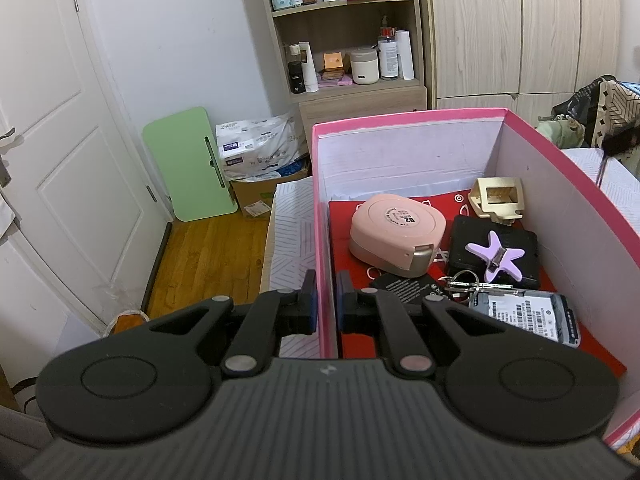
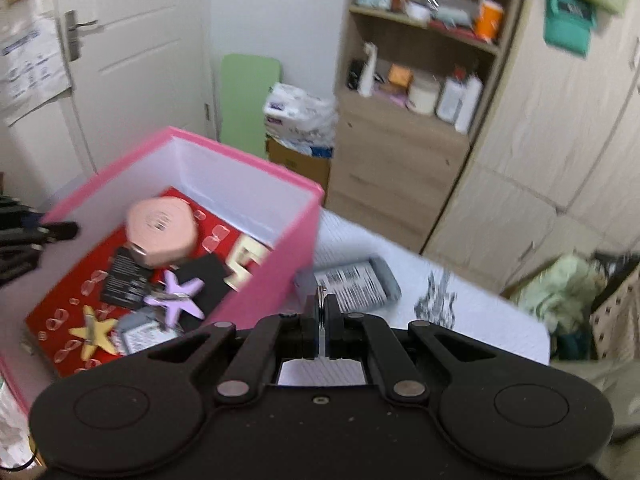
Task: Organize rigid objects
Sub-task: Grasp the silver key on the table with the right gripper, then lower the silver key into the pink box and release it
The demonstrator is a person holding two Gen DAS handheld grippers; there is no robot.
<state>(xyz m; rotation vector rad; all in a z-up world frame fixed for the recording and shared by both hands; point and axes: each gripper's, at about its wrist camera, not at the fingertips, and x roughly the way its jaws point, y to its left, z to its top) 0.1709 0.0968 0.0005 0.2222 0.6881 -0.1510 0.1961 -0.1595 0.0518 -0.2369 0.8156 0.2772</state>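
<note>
The left gripper (image 1: 327, 300) pinches the near-left wall of the pink box (image 1: 408, 117), one finger inside, one outside. The right gripper (image 2: 322, 320) is closed on a thin metal ring (image 2: 321, 304), held above the white table (image 2: 480, 312). At its eleven o'clock, the box holds a pink case (image 2: 162, 230) and a purple star clip (image 2: 178, 298); a grey labelled device (image 2: 352, 284) lies just outside.
</note>
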